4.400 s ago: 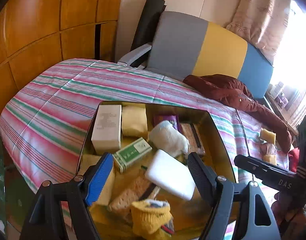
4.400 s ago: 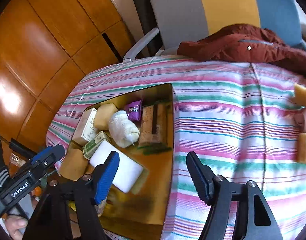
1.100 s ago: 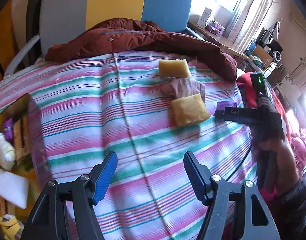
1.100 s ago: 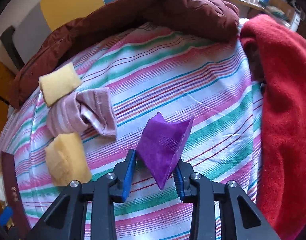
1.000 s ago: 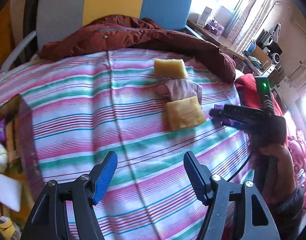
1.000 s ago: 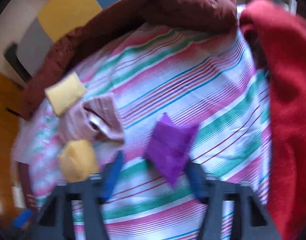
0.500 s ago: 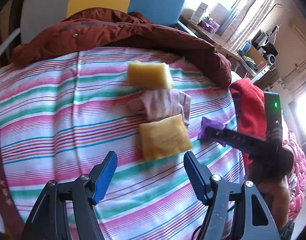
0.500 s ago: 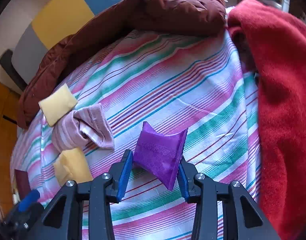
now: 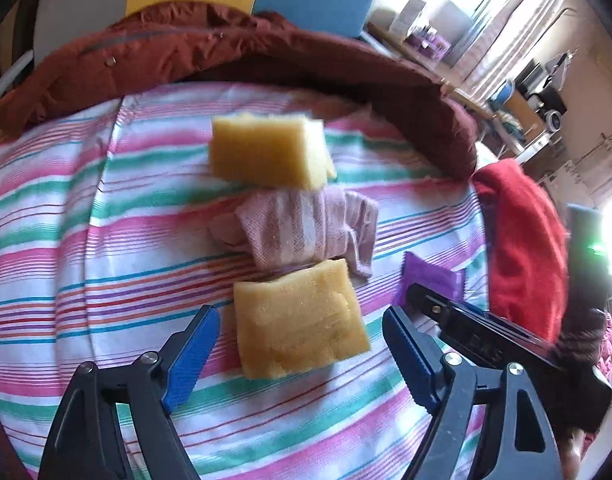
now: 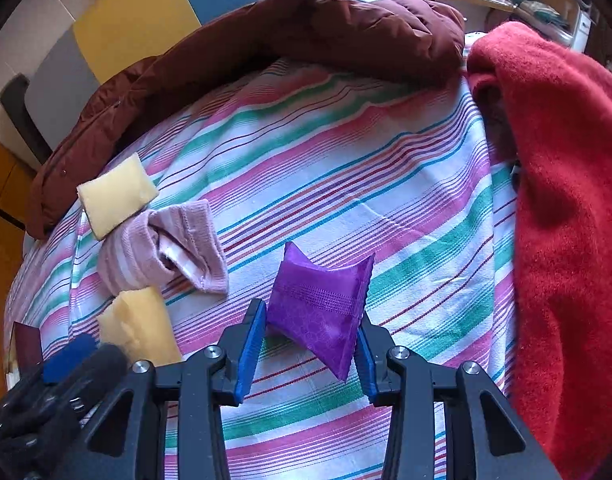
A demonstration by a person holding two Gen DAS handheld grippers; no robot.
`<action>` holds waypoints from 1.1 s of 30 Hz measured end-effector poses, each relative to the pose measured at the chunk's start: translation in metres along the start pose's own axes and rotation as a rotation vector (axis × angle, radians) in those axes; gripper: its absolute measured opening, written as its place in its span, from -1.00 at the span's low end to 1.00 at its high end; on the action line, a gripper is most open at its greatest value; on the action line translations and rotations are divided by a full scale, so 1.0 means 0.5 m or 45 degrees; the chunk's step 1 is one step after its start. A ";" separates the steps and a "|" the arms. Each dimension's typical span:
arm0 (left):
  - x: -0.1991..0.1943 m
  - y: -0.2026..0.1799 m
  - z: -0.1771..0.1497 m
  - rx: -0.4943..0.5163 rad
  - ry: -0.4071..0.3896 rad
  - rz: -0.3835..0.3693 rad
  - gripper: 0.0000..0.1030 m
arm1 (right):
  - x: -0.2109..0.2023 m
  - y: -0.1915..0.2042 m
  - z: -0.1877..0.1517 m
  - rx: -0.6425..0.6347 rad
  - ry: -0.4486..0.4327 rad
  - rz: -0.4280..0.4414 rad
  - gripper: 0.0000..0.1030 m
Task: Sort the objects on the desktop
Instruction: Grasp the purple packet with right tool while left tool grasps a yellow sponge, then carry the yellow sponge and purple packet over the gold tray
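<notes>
Your right tongs [image 10: 306, 344] are pinching the small purple foil sachet [image 10: 322, 308] above the striped cloth of the counter [image 10: 346, 168]. Your left tongs [image 9: 298, 350] are gaping wide around the near end of the near yellow sponge block [image 9: 298, 320], which is touching the rolled pink striped sock [image 9: 302, 232]; beyond it is lying a far yellow sponge [image 9: 266, 152].

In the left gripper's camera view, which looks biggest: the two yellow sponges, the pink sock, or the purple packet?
1. Near yellow sponge, though nearness inflates it.
2. Far yellow sponge and pink sock look alike.
3. Purple packet, partly hidden.
</notes>
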State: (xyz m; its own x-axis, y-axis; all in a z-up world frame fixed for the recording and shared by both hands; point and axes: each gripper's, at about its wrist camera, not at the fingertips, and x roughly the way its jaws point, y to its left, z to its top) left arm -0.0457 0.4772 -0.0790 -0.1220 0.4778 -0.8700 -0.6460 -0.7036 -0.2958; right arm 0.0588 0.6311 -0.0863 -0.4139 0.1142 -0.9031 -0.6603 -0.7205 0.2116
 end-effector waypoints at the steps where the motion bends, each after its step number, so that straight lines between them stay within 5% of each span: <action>1: 0.008 -0.001 0.001 0.002 0.006 0.021 0.65 | 0.000 0.001 0.000 -0.005 -0.001 -0.003 -0.19; 9: 0.017 0.004 -0.013 0.073 -0.005 0.027 0.18 | -0.007 0.010 -0.007 -0.057 -0.013 -0.002 -0.20; 16: -0.022 0.008 -0.045 0.145 -0.046 0.072 0.02 | -0.024 0.034 -0.014 -0.147 -0.038 0.089 -0.20; 33: -0.254 0.067 -0.115 0.119 -0.341 0.149 0.00 | -0.052 0.171 -0.037 -0.483 -0.117 0.390 -0.20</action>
State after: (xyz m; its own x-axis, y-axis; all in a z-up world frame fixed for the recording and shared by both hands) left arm -0.0083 0.3629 -0.0010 -0.3860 0.5269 -0.7572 -0.6810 -0.7165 -0.1514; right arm 0.0245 0.5538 -0.0513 -0.6178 -0.0944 -0.7806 -0.2323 -0.9266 0.2958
